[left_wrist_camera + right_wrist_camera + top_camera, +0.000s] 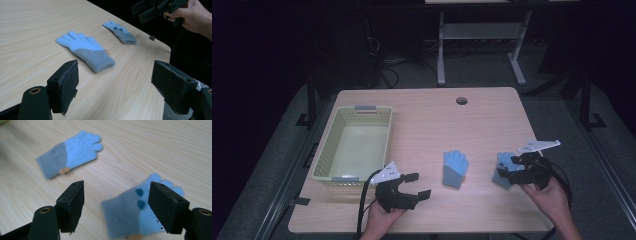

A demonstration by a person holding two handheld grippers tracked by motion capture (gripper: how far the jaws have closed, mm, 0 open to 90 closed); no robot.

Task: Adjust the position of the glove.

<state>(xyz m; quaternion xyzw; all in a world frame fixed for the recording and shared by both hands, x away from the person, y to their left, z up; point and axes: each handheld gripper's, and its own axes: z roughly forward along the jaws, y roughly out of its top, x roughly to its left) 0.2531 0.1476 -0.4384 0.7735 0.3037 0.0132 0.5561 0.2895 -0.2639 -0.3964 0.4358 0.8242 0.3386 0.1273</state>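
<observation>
**Right gripper poised above right-hand glove; grasp pending**

The right gripper, jaws apart and empty, hovers over the light-blue knitted glove with grey cuff near the table's right edge. Recommended: descend squarely, pinch at the cuff. The left gripper rests spread, unladen.

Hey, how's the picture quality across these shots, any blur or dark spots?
High view: the table is lit, the room around it nearly black. Left gripper view: sharp on the near glove, dark beyond the table edge. Right gripper view: the glove under the jaws is smeared by blur; the far one looks soft too.
</observation>
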